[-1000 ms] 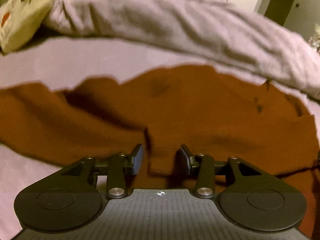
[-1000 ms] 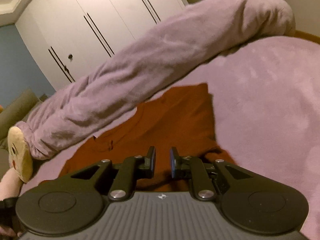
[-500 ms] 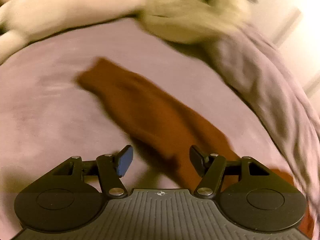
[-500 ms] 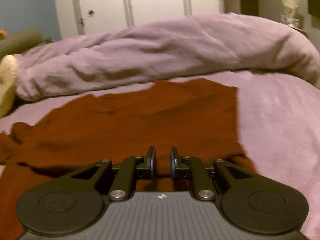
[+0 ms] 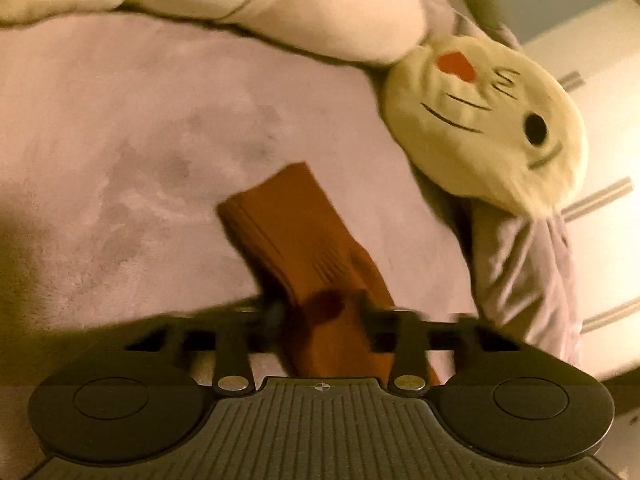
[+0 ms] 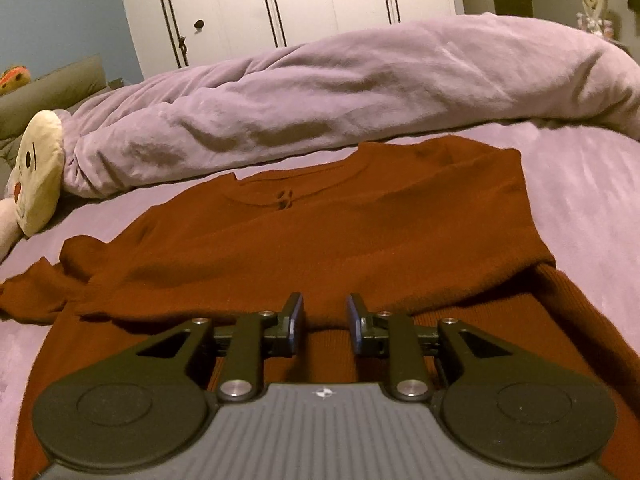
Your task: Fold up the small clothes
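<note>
Rust sweater spread on the lilac bed, one sleeve caught by the left claw.

The left gripper point(image 5: 322, 316) had just closed its jaws on the sleeve point(image 5: 296, 232). The right gripper point(image 6: 323, 322) hovered over the sweater point(image 6: 340, 232), jaws just parting slightly, gripping nothing. A cream plush toy point(image 5: 492, 128) lay beside the rolled duvet point(image 6: 340, 92).

The rust-brown knitted sweater point(image 6: 360, 236) lies spread on the bed, its lower portion folded up over the body. One ribbed-cuffed sleeve point(image 5: 296, 232) extends straight out sideways.
</note>
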Tool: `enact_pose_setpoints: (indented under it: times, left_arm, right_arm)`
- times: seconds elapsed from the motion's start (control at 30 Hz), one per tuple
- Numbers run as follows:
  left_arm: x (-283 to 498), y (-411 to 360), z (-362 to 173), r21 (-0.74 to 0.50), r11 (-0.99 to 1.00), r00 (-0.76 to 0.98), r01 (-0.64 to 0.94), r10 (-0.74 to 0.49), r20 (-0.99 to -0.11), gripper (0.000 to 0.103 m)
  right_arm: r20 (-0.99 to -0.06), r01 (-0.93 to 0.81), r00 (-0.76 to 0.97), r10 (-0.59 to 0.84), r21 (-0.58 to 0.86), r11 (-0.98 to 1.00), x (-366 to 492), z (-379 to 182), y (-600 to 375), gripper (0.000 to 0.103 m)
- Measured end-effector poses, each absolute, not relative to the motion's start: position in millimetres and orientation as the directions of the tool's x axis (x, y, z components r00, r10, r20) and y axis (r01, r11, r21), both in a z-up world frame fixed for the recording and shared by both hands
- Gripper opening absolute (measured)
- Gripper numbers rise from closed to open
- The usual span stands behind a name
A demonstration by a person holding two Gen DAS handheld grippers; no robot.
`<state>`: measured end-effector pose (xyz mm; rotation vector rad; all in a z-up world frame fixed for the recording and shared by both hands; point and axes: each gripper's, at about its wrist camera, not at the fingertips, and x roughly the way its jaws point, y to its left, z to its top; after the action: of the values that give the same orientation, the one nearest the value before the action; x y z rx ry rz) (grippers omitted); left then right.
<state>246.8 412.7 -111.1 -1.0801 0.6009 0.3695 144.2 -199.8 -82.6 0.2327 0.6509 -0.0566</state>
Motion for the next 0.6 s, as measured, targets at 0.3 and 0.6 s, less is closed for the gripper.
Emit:
enact_pose_setpoints:
  times: [0.3, 0.6]
  left_arm:
    - [247.4, 329.3, -26.6, -0.600, 0.743, 0.844, -0.298, -0.089, -0.529, 0.008]
    - [227.6, 69.6, 10.6, -0.291, 0.909, 0.764, 0.300, -0.411, -0.497, 0.009]
  right_arm:
    - [-0.595, 0.154, 0.803, 0.025, 0.248, 0.957, 126.0, -87.2, -212.7, 0.023]
    - [-0.561, 0.160, 0.826, 0.056, 0.327, 0.931, 112.0, -80.8, -221.3, 0.023]
